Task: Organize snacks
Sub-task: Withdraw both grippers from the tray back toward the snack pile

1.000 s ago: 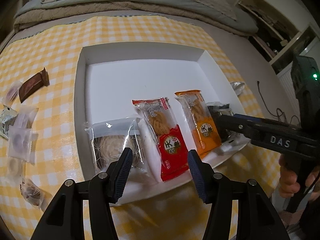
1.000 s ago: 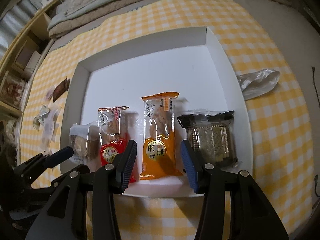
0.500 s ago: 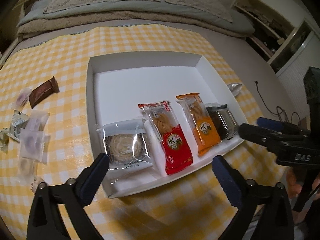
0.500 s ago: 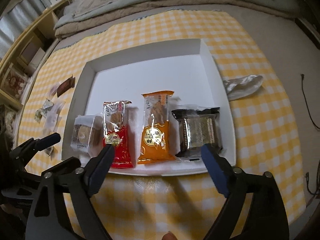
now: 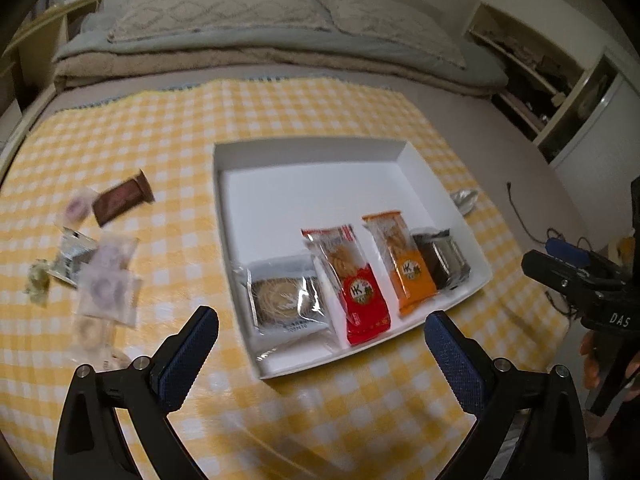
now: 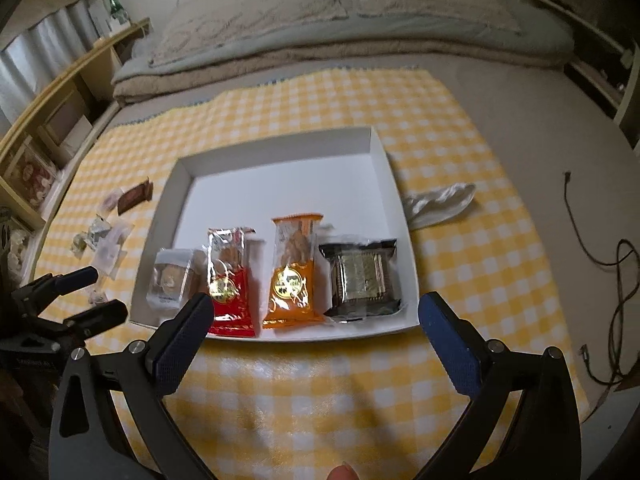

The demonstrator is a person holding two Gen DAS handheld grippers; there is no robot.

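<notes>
With nothing between its jaws, the left claw stands wide over the yellow checked cloth, beyond it a white tray holding a round pastry packet, red packet, orange packet and dark packet in a row, with a brown bar at left.
</notes>
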